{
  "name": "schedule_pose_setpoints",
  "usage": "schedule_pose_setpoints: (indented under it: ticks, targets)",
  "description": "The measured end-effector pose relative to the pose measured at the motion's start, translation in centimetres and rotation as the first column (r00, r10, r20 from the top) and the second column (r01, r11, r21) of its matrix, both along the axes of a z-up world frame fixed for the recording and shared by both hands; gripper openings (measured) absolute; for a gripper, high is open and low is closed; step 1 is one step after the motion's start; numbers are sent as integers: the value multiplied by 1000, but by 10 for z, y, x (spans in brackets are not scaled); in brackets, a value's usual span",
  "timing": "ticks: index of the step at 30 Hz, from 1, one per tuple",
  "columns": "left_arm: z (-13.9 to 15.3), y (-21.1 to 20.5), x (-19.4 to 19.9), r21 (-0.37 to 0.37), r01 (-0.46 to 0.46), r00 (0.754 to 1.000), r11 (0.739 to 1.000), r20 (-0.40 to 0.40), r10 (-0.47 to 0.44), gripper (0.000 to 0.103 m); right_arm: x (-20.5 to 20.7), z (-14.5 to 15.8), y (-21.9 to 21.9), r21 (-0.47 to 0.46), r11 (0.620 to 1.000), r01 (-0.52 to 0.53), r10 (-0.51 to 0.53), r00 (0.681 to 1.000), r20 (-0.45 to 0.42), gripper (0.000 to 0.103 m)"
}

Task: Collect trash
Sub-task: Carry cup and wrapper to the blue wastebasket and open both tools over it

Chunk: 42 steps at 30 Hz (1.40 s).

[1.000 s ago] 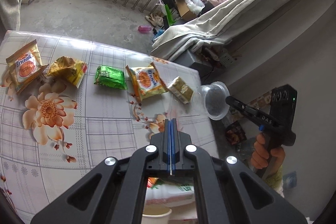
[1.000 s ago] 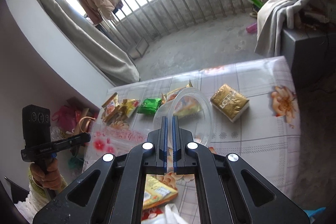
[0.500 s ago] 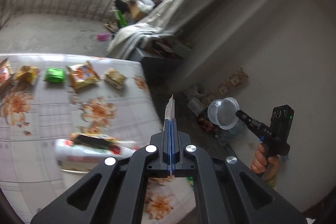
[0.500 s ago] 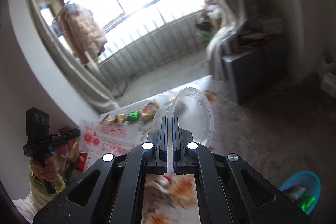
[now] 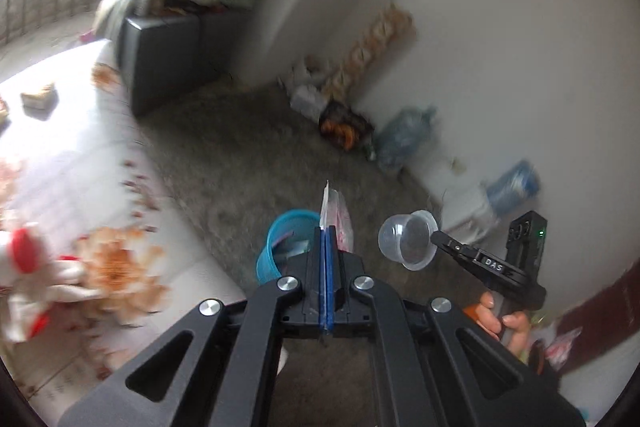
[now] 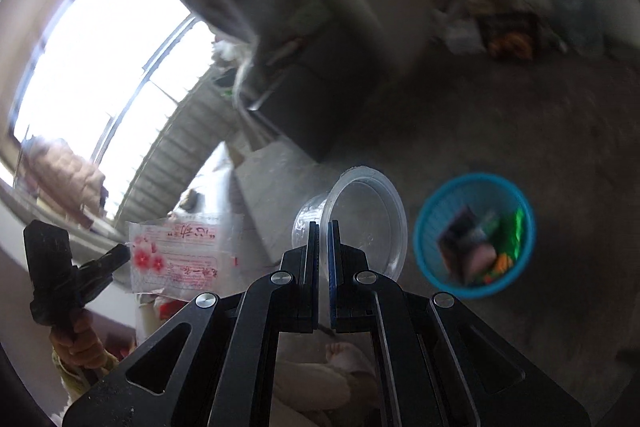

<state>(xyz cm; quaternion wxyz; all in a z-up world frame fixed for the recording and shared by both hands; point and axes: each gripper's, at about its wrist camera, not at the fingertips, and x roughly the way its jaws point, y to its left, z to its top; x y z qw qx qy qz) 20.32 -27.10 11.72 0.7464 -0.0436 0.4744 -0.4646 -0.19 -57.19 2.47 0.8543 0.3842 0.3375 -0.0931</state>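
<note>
While both jaws stay clenched, the left gripper (image 5: 326, 243) pinches a light, floppy pink-printed plastic wrapper (image 6: 180, 251) by its edge, and the right gripper (image 6: 324, 239) nips the thin rim of a clear, easily crushed plastic cup (image 6: 364, 219), with the blue bin (image 6: 472, 233) at three o'clock.

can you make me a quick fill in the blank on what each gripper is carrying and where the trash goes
1. The right gripper is shut on a clear plastic ____.
2. The left gripper is shut on a flat plastic ____ with red flowers.
3. The basket standing on the floor is ____ in colour.

Missing words: cup; bag; blue
</note>
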Motion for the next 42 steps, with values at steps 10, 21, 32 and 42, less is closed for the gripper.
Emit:
schedule_pose_setpoints:
  ticks: [10, 21, 32, 42]
  targets:
    - [-122, -172, -22, 266, 132, 991, 955, -67, -118, 0, -28, -117, -65, 150, 967, 208, -184, 970, -162, 3]
    - [-229, -265, 0, 418, 151, 986, 896, -131, -105, 23, 21, -186, -103, 208, 927, 312, -250, 928, -277, 34]
    - [-217, -238, 20, 470, 41, 996, 882, -87, 0, 49, 4, -204, -96, 213, 918, 333, -254, 909, -330, 42]
    - [-140, -182, 10, 394, 6, 1000, 919, -14, -1, 58, -11, -162, -58, 90, 968, 235, -197, 931, -306, 56]
